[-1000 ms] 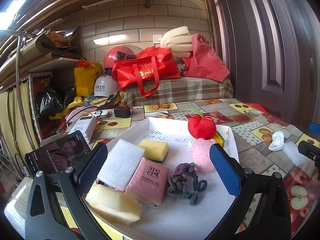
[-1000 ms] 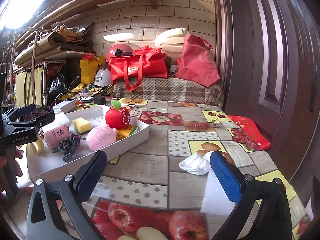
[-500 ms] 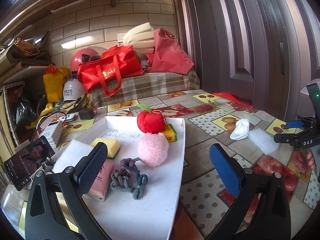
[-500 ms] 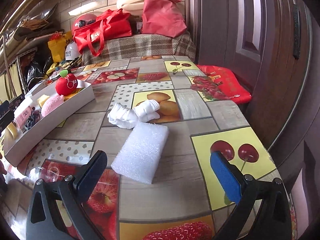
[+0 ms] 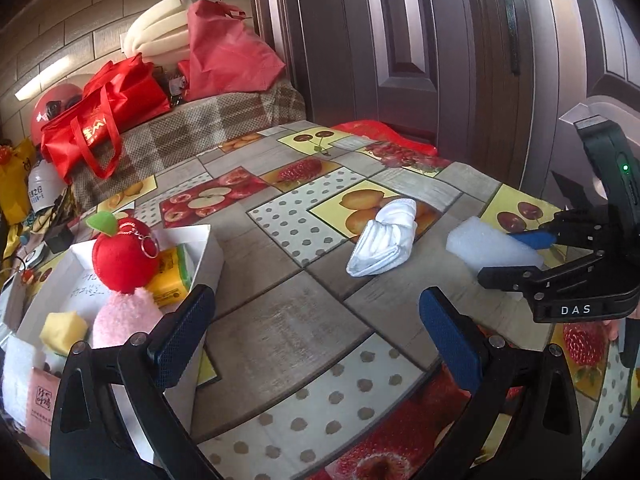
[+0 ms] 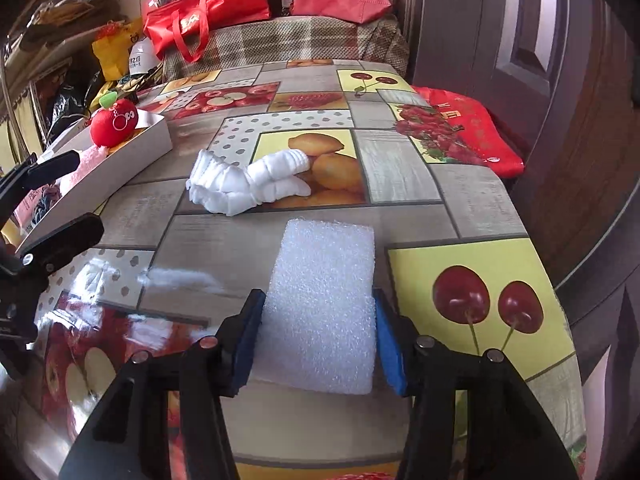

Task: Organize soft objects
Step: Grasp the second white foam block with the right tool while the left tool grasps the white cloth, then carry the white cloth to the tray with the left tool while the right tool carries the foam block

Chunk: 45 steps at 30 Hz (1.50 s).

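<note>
**Inspector:** First risk: the right gripper (image 6: 318,338) is closing on the white foam block (image 6: 326,304), which lies flat on the fruit-print tablecloth (image 6: 404,184) toward the right of the table. The blue pads sit against the block's near end only. Foam squashes and springs back, so a bite this close to one end could let the far end droop or the block twist out on lifting.

**Assistant:** Are the pads pressing yet?

**Inspector:** In the right wrist view both pads (image 6: 387,342) meet the block's side faces with no gap showing, so I judge contact made, jaws narrowed to the block's width. How hard they squeeze I cannot tell; the foam edge is not clearly dented.

**Assistant:** Second risk?

**Inspector:** The rolled white socks (image 6: 248,184) lie just beyond the block, apart from it. A low sweep leftward toward the white tray (image 6: 120,166) could drag them along. The tray at the left is already crowded: red plush apple (image 5: 124,254), pink pompom (image 5: 122,318), yellow sponge (image 5: 64,330). A careless drop could land on the rim.

**Assistant:** And the left gripper (image 5: 316,330)?

**Inspector:** Wide open, empty, hanging over bare tablecloth between tray and socks, touching nothing.
</note>
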Motion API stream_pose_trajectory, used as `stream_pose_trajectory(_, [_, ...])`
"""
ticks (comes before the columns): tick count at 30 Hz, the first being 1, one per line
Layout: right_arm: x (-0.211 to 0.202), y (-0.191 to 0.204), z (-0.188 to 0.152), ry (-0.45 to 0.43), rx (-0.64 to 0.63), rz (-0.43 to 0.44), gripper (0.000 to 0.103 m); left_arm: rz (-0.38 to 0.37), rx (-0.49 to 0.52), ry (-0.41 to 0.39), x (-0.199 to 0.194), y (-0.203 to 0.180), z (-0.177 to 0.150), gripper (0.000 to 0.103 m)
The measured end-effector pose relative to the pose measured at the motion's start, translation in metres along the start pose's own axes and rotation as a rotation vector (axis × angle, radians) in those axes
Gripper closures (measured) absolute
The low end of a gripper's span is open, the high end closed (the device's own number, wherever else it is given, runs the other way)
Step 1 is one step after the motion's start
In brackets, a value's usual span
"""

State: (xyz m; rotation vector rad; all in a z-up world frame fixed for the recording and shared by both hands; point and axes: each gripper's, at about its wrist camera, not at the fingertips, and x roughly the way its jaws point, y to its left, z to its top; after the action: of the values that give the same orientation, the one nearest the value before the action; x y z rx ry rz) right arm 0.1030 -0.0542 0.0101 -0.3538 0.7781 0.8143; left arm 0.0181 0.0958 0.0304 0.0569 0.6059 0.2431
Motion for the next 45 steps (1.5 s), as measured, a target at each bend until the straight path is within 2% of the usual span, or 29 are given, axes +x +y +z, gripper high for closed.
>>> stream_pose_trajectory(4, [-0.008,-0.036,-0.006,-0.033,0.157,0.088,0.050,-0.011,0.097,0.035,0.033,-0.024,0.020,0.000])
stream_pose_trajectory(7, [-0.009,-0.035,-0.006,-0.042,0.160,0.111,0.050,-0.010,0.167,0.075,0.058,-0.041,0.033,0.000])
stream_pose_trajectory(8, [-0.009,-0.034,-0.006,-0.043,0.154,0.118,0.050,0.003,0.197,0.086,0.065,-0.046,0.036,0.000])
stream_pose_trajectory(10, [-0.009,-0.033,-0.006,-0.045,0.155,0.128,0.050,0.101,0.262,0.112,0.081,-0.059,0.039,0.000])
stream_pose_trajectory(11, [-0.008,-0.035,-0.005,-0.046,0.161,0.135,0.050,0.122,0.288,0.141,0.089,-0.063,0.039,0.004])
stream_pose_trajectory(13, [-0.008,-0.038,-0.005,-0.051,0.178,0.148,0.050,0.092,0.297,0.148,0.092,-0.063,0.039,0.033])
stream_pose_trajectory(14, [-0.008,-0.041,-0.005,-0.055,0.187,0.155,0.050,0.088,0.297,0.163,0.094,-0.062,0.038,0.071])
stream_pose_trajectory(15, [-0.008,-0.043,-0.006,-0.059,0.195,0.157,0.050,0.087,0.291,0.182,0.096,-0.061,0.037,0.070])
stream_pose_trajectory(19, [-0.011,-0.047,-0.007,-0.076,0.222,0.145,0.050,0.006,0.217,0.154,0.084,-0.051,0.036,0.070])
stream_pose_trajectory(25, [-0.025,-0.048,-0.010,-0.152,0.230,0.112,0.050,-0.012,0.087,-0.005,0.035,-0.039,0.029,0.070])
stream_pose_trajectory(31, [-0.052,-0.035,-0.012,-0.301,0.177,0.011,0.050,0.077,0.002,-0.189,-0.030,-0.039,0.005,0.070])
stream_pose_trajectory(33, [-0.060,-0.030,-0.013,-0.348,0.171,0.008,0.050,0.093,-0.019,-0.227,-0.047,-0.037,-0.004,0.070])
stream_pose_trajectory(40, [-0.074,0.006,-0.014,-0.452,0.128,0.026,0.050,0.115,-0.081,-0.267,-0.083,-0.013,-0.028,0.070])
stream_pose_trajectory(45, [-0.073,0.037,-0.011,-0.451,0.077,0.060,0.050,0.125,-0.129,-0.276,-0.099,0.005,-0.042,0.070])
